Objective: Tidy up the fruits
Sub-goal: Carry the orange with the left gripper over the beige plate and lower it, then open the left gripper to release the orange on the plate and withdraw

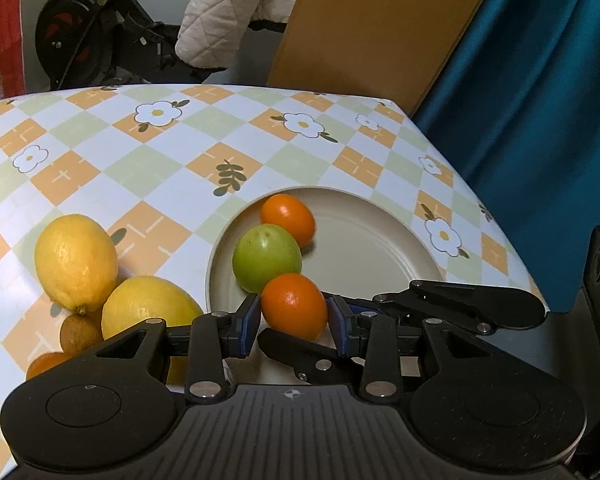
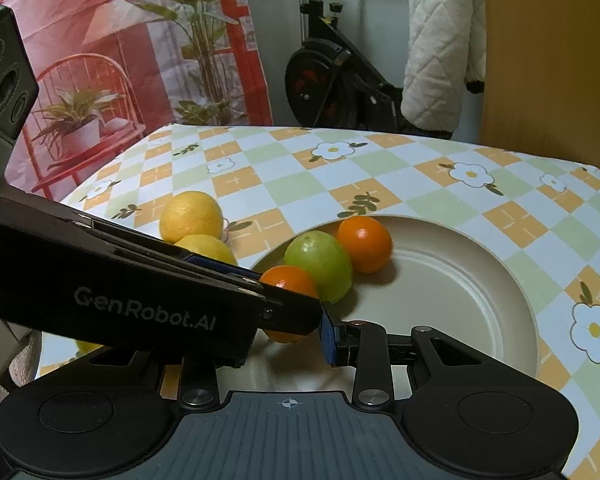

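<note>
Three fruits sit on the plate (image 1: 380, 240). Left claw (image 1: 294, 318) pinches the nearest orange (image 1: 294, 306) across its middle: firm, light, smooth-skinned, liable to roll. Right claw (image 2: 284, 334) state cannot be told. Beyond, lemons (image 1: 76, 262) wait on the worktop (image 1: 160, 176).

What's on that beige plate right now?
The plate holds a green fruit and two oranges, the nearer between the left gripper pads. Plate under them is hidden.

I'm seeing three fruits sitting in the plate (image 1: 400, 216) along its left side: near orange (image 1: 294, 306), green fruit (image 1: 266, 258) behind it, far orange (image 1: 288, 218) (touching in a row). Two lemons (image 1: 76, 262) lying left of the plate on the table (image 1: 148, 168).
</note>
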Motion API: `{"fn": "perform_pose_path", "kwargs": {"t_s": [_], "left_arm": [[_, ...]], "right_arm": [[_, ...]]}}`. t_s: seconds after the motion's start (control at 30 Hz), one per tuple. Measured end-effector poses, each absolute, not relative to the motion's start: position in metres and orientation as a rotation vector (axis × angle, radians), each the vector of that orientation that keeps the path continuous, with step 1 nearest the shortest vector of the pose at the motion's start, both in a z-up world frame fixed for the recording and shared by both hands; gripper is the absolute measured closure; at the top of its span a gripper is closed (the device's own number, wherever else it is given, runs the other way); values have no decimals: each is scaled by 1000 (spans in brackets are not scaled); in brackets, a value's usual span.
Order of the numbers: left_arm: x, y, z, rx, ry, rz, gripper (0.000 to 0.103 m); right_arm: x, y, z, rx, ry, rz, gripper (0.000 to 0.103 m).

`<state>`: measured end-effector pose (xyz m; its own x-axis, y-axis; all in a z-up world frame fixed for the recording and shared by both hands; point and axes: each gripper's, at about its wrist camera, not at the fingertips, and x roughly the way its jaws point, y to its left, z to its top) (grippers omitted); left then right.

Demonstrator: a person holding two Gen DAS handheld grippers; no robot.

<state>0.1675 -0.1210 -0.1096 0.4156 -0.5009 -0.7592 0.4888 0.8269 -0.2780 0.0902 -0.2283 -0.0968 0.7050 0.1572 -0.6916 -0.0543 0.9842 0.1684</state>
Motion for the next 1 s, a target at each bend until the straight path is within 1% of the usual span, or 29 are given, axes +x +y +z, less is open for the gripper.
{"fn": "perform_pose_path", "kwargs": {"t_s": [0.47,0.7,0.73,0.83,0.9,1.0], "left_arm": [[172,-124,-118,15,960,-604,64],[172,-125,-119,20,951,-597,63],[171,-125,-118,22,950,-592,62],[170,-122,-115,24,940,-581,54],[168,-118,-111,20,932,-583,54],[164,-113,-104,22,916,-587,51]], "right_arm": [[101,-228,-108,146,812,90,72],[102,-227,-108,147,812,70,70],[102,-226,-108,141,812,68,69],[99,-224,-105,133,807,60,65],[97,-225,-103,136,805,52,60],[91,-226,-100,149,799,42,58]]}}
